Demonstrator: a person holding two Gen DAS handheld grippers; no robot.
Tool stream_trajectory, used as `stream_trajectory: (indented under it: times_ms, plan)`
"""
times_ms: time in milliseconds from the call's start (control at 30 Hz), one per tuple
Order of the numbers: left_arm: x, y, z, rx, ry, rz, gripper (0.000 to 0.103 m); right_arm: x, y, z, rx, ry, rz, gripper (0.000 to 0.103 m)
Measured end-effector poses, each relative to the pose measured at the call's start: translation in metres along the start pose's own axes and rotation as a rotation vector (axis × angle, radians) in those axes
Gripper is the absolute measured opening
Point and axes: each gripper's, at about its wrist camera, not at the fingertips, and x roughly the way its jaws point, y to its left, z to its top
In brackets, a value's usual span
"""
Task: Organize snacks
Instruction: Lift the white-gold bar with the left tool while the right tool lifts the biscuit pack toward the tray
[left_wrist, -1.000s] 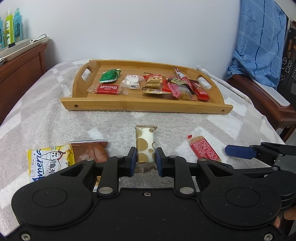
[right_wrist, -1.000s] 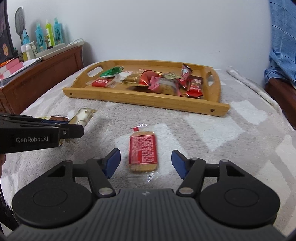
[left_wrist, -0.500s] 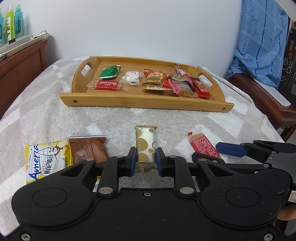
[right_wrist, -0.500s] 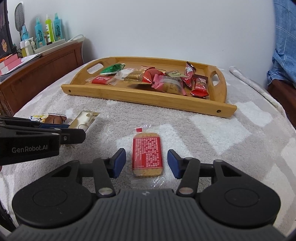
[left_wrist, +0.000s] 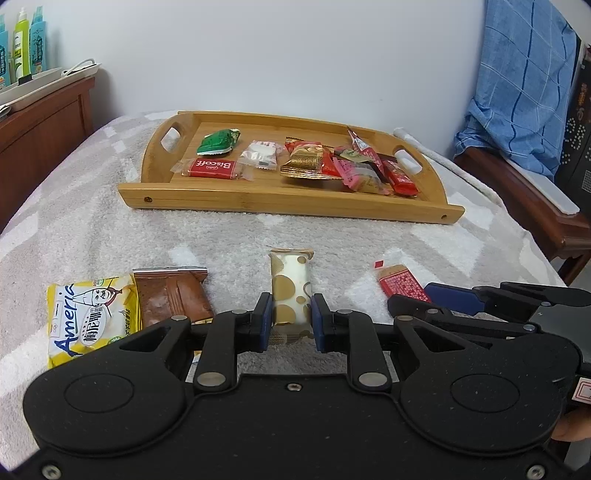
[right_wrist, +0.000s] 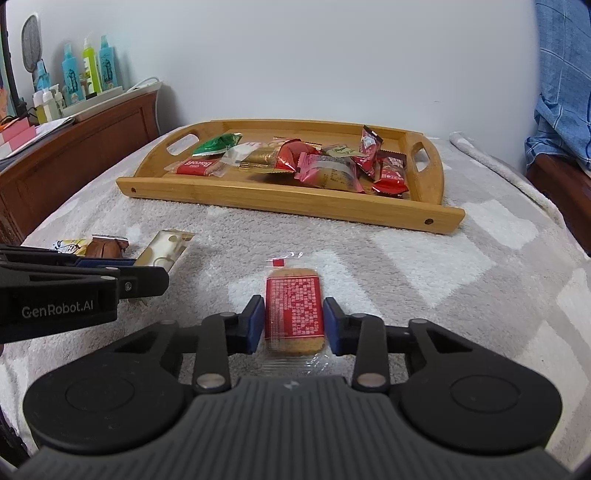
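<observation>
My left gripper is shut on the near end of a white snack bar with gold dots, which lies on the grey blanket. In the right wrist view, a red biscuit packet lies between the blue pads of my right gripper. Its jaws are closing and the pads touch the packet's sides. Farther back stands a wooden tray holding several wrapped snacks. A yellow snack bag and a brown packet lie to the left of the left gripper.
A dark wooden cabinet with bottles on top stands to the left of the bed. At the right are a wooden chair edge and a hanging blue cloth. Bare blanket lies between the grippers and the tray.
The right gripper's jaws have narrowed from wide apart to the sides of the red biscuit packet. The left gripper stays shut on the dotted bar in the same place.
</observation>
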Motion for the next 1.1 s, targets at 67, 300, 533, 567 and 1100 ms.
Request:
stream_trajectory:
  times_ms: [67, 300, 533, 567, 1100]
  plan:
    - [0.0, -0.001, 0.0, -0.002, -0.001, 0.001, 0.021, -0.001, -0.001, 0.0, 0.005, -0.005, -0.003, 0.039]
    - [-0.003, -0.001, -0.001, -0.003, -0.003, 0.005, 0.021, -0.005, -0.003, 0.0, 0.029, -0.024, -0.006, 0.038]
    - [-0.003, 0.002, 0.003, -0.01, -0.012, 0.006, 0.021, -0.011, -0.003, 0.003, 0.042, -0.046, 0.005, 0.038]
    - [-0.003, 0.002, 0.004, -0.008, -0.016, 0.006, 0.021, -0.013, -0.004, 0.004, 0.053, -0.05, 0.013, 0.038]
    - [0.004, 0.003, 0.065, -0.006, -0.104, 0.005, 0.021, -0.012, -0.033, 0.064, 0.188, -0.183, 0.025, 0.037]
